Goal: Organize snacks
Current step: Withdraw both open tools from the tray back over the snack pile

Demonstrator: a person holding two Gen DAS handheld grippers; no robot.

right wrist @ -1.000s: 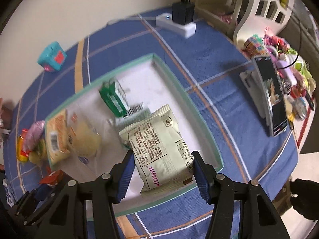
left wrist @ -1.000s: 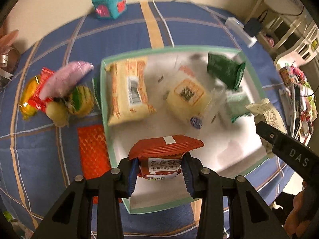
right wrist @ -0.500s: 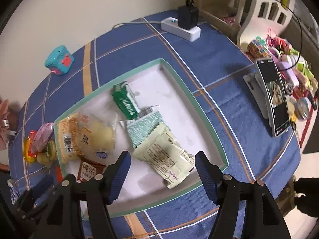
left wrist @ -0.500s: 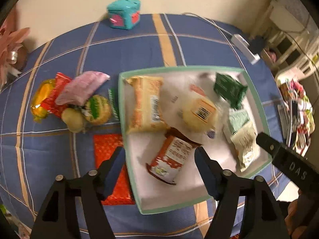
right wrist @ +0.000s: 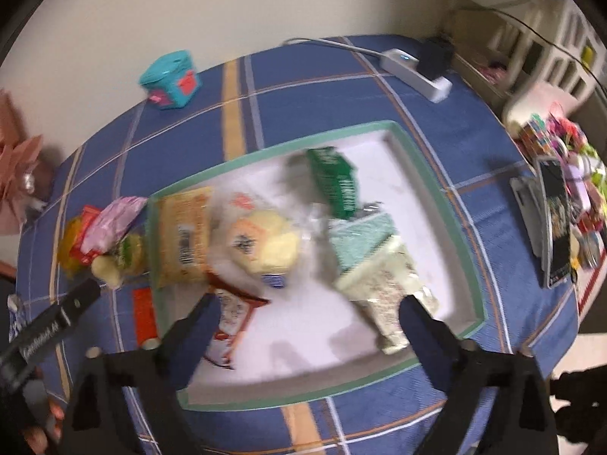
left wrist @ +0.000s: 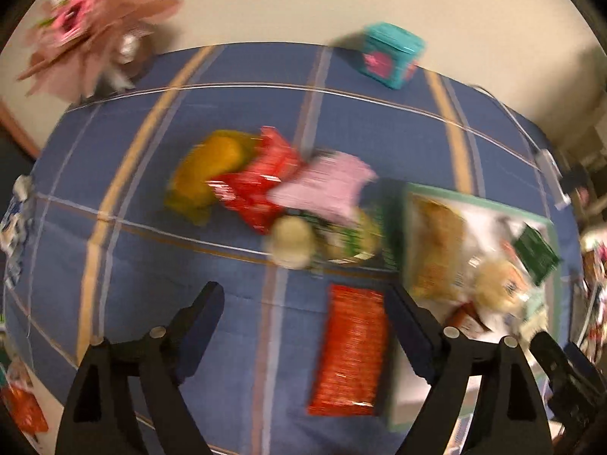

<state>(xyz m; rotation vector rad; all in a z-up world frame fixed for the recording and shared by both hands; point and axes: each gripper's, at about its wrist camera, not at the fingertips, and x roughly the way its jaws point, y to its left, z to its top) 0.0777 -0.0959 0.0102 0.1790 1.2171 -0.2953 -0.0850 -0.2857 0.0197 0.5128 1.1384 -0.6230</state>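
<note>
tray point(right wrist: 436, 189) rim, bare blue tablecloth point(left wrist: 170, 284) beside

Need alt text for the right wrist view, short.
The right gripper, jaws opening and holding nothing, hovers over a green-rimmed white tray of snack packets on a blue plaid tablecloth. More snacks lie left of the tray; a teal box sits behind. The image is motion-blurred.

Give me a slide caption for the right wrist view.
Open right tongs hover above the green-rimmed white tray of wrapped snacks on a blue plaid tablecloth.
</note>
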